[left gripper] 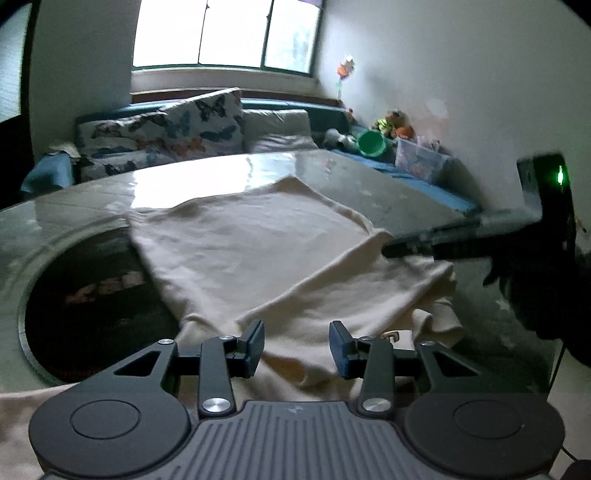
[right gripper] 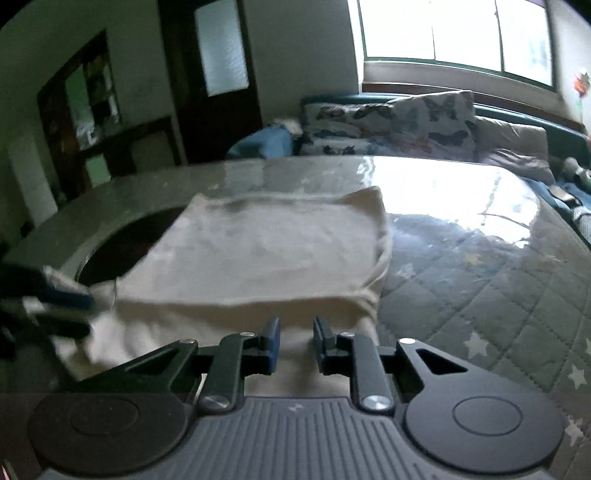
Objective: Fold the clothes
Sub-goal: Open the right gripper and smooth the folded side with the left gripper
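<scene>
- Two grippers work over one cream garment that lies on a glossy table covered in grey quilted cloth with pale stars.
- The garment is partly folded: a flat upper layer reaches toward the far side of the table, and looser folds bunch at the near edge, just under both grippers.
- Its left part overlaps a dark round opening set in the table top.
- The left gripper stands with its jaws moderately apart; cream cloth lies in the gap below them, but the blue pads do not press on it.
- The right gripper has its jaws drawn narrow, with a small gap left between the pads; cloth lies under and between them, and no pinch on it can be made out.
- In the left wrist view the right gripper comes in from the right, blurred, its tips at the garment's right edge, with a green light showing on its body.
- In the right wrist view the left gripper shows at the left, blurred, its tip against the bunched cloth at the garment's near left corner.
- Behind the table runs a sofa with butterfly cushions under a bright window; a green bucket, soft toys and a clear box sit at its right end.
- A dark door stands at the back left in the right wrist view.
</scene>
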### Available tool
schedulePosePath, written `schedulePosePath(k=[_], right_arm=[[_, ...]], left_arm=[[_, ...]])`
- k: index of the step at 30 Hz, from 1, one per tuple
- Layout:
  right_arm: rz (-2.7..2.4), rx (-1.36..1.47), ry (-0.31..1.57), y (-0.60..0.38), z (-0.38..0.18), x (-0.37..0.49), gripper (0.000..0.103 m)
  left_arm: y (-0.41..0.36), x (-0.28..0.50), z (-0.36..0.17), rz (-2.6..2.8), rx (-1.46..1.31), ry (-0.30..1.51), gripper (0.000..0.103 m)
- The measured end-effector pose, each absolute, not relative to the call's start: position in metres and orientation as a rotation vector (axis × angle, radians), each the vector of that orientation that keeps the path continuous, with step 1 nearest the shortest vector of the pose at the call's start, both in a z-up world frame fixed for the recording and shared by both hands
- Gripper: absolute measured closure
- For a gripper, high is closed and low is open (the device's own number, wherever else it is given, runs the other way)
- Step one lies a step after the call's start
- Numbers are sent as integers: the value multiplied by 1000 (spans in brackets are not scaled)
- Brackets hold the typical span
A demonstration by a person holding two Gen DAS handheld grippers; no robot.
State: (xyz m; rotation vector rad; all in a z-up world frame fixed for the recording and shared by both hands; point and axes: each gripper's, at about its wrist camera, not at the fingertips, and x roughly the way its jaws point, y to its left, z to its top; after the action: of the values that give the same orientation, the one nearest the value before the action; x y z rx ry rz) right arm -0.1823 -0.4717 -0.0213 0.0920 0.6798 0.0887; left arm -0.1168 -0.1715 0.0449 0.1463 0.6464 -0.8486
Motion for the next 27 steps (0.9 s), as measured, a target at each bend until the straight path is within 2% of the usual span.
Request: schedulePosePath(k=[4, 6, 15, 27], right_arm=[[98, 37, 683, -456, -21, -183, 82], [135, 39, 673, -448, -17, -183, 75], [222, 46, 685, -420, -17, -176, 75], [224, 41, 712, -414, -24, -172, 70]], left_arm=[[-134, -122, 55, -745, 117, 621, 61], [-113, -120, 58, -664, 113, 610, 61], [-36, -81, 52, -371, 69, 641, 63], [-19, -57, 31, -329, 73, 687, 61]])
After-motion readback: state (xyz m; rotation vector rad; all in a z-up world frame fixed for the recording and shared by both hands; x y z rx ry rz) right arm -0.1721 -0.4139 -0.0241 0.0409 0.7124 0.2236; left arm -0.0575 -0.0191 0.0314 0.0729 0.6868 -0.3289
